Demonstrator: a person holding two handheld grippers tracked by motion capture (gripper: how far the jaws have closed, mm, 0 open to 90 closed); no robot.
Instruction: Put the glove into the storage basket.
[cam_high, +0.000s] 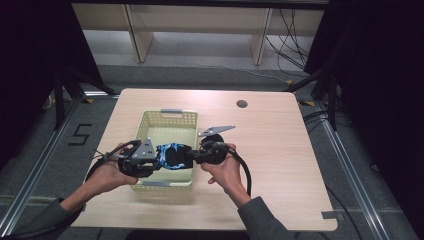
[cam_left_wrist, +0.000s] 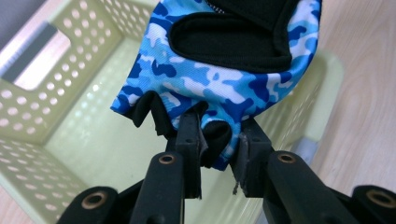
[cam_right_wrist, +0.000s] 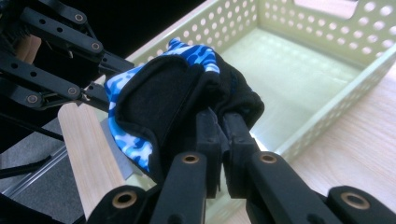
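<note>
Above the near half of the pale green basket (cam_high: 150, 122), on the light wooden table (cam_high: 280, 150): a blue camouflage glove (cam_high: 170, 156) with black palm and trim, stretched between two tools, clear of the basket floor.

At left, left hand-held gripper (cam_high: 150, 161), clamped on the glove's finger end. Seen in the left gripper view: jaws nearly together, one short black finger stub and some blue fabric pinched between the pads (cam_left_wrist: 189, 140). Probably gripped there to keep that end from drooping.

In the middle, glove hanging level, held taut from both sides, likely so as to go down flat and tidy, not bunched. Basket open and empty beneath, grey handle (cam_high: 171, 111) at the far rim.

At right, right hand-held gripper (cam_high: 202, 155), shut tight on the black cuff end, fabric folded over the jaws (cam_right_wrist: 224, 107) in the right gripper view. Two grips on opposite ends, apparently for control over a limp thing.
</note>
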